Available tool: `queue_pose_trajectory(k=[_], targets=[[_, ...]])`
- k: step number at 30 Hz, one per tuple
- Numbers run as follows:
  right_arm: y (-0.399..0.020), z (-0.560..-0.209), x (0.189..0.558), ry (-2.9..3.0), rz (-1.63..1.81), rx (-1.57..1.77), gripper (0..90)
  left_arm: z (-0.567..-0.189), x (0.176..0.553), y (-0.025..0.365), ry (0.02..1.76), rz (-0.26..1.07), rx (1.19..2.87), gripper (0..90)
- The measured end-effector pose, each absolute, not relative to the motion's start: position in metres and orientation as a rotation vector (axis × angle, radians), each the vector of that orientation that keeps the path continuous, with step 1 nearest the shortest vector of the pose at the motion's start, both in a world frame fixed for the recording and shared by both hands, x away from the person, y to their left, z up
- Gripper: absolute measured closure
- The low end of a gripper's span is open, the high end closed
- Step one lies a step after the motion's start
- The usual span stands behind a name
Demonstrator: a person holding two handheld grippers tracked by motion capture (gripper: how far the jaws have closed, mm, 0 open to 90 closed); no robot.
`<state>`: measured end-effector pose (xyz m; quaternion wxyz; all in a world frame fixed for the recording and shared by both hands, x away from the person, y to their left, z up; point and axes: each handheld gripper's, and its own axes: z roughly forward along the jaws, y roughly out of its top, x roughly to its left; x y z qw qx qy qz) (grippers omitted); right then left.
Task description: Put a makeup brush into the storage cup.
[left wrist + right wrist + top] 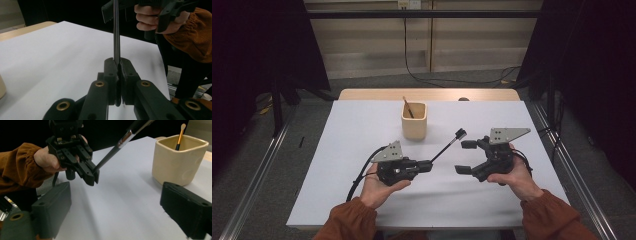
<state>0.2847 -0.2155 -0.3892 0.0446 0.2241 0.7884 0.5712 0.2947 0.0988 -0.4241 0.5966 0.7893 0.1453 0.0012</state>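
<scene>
A: Black jaws of the left gripper (428, 165) are clamped on the handle end of a dark brush (447, 144), which slants up above the white table (362, 130).

B: And the other tool?

A: The right gripper (465, 157) stands wide with nothing between its jaws; a cream cup (414, 121) behind holds a second brush (407, 107).
</scene>
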Motion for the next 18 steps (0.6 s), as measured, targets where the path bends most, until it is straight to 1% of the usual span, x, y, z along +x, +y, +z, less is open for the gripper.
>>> queue_pose_trajectory(k=[8, 9, 11, 14, 15, 18], targets=[[-0.218, -0.3913, 0.2867, 2.367, 1.737, 0.712, 16.7, -0.4242, 0.2942, 0.0959, 0.337, 0.017, 1.84, 85.0], [-0.2175, -0.3908, 0.2863, 2.381, 1.74, 0.703, 21.1, -0.4241, 0.2943, 0.0956, 0.332, 0.017, 1.843, 85.0], [-0.2171, -0.3906, 0.2861, 2.372, 1.771, 0.704, 23.0, -0.424, 0.2938, 0.0945, 0.332, 0.013, 1.841, 85.0], [-0.2167, -0.3909, 0.2877, 2.37, 1.81, 0.707, 28.7, -0.4238, 0.2927, 0.0939, 0.325, 0.009, 1.842, 85.0], [-0.217, -0.391, 0.288, 2.368, 1.824, 0.703, 32.5, -0.4239, 0.2927, 0.0939, 0.326, 0.01, 1.843, 85.0], [-0.218, -0.3895, 0.2891, 2.351, 1.86, 0.701, 39.5, -0.4241, 0.2928, 0.0939, 0.325, 0.009, 1.846, 85.1]])
